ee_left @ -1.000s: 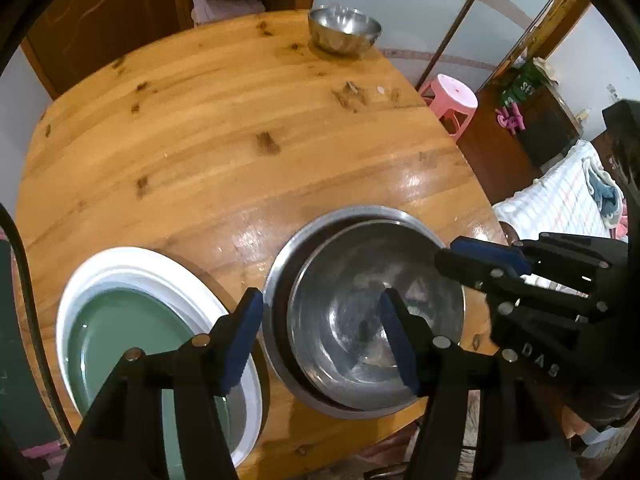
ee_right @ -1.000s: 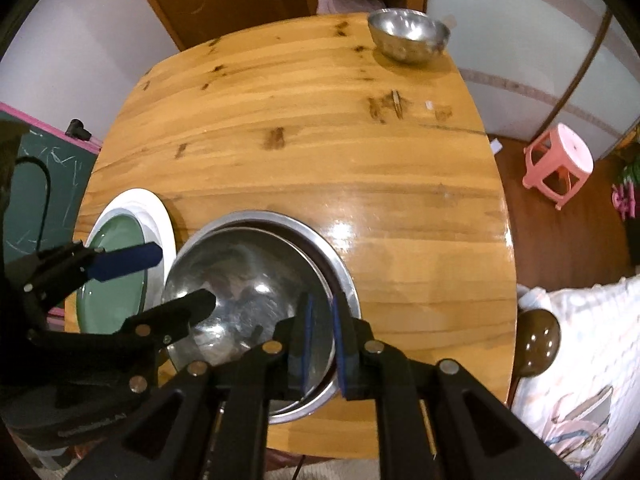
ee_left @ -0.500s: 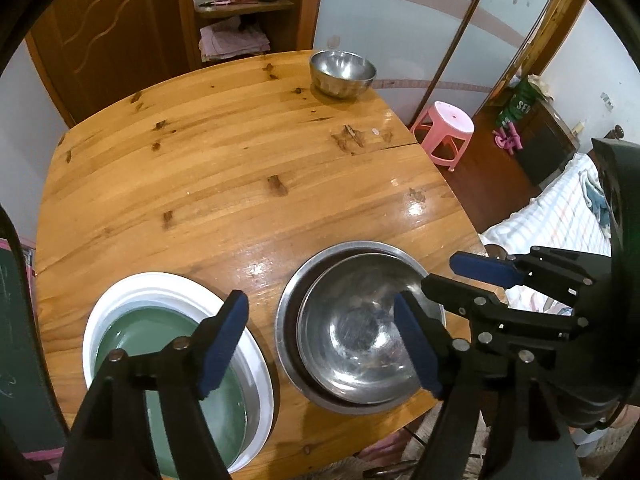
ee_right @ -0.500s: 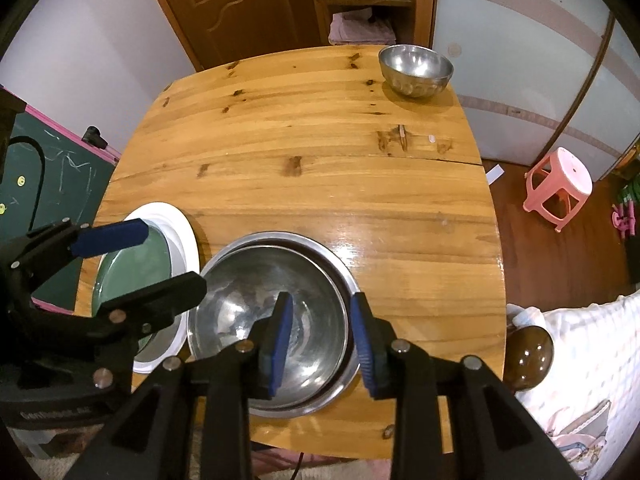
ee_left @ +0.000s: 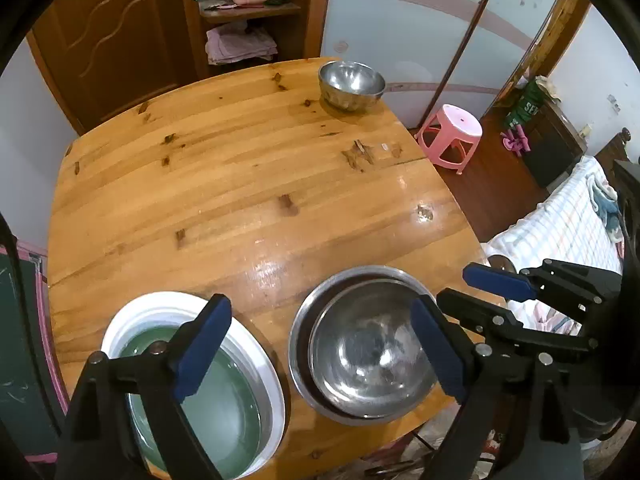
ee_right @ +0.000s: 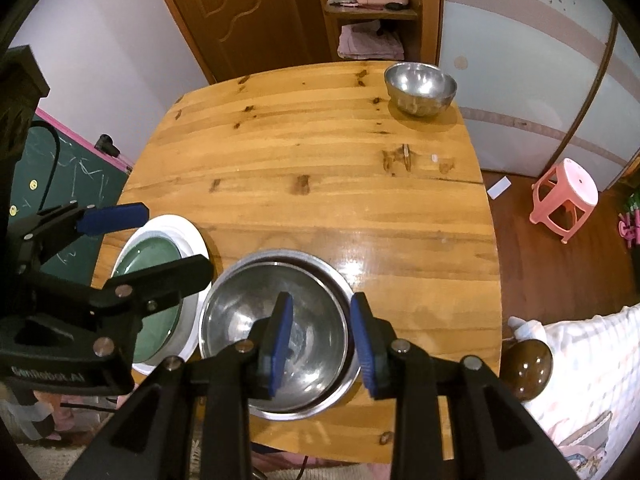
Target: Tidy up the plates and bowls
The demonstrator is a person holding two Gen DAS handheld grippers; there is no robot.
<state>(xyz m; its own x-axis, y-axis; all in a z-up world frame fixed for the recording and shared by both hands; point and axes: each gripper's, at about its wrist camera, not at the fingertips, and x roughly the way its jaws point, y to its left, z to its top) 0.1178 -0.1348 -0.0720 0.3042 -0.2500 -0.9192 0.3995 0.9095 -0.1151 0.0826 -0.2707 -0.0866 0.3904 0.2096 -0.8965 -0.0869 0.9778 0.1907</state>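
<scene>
A steel bowl [ee_left: 368,360] sits nested in a larger steel bowl [ee_left: 304,312] at the table's near edge; the pair also shows in the right wrist view [ee_right: 240,320]. A green plate [ee_left: 224,404] lies stacked on a white plate [ee_left: 160,304] to their left, also seen in the right wrist view [ee_right: 148,256]. A small steel bowl [ee_left: 351,84] stands at the far right corner, also in the right wrist view [ee_right: 420,88]. My left gripper [ee_left: 320,344] is open and empty above the stacks. My right gripper [ee_right: 322,332] is open and empty above the nested bowls.
The wooden table [ee_left: 240,184] ends close on the right. A pink stool [ee_left: 452,136] stands on the floor beyond it. A bed with a striped cover [ee_left: 568,224] is at the right. A wooden door and a shelf are behind the table.
My right gripper has let go of the steel bowl's rim and opened. Both grippers have risen and pulled back from the bowls.
</scene>
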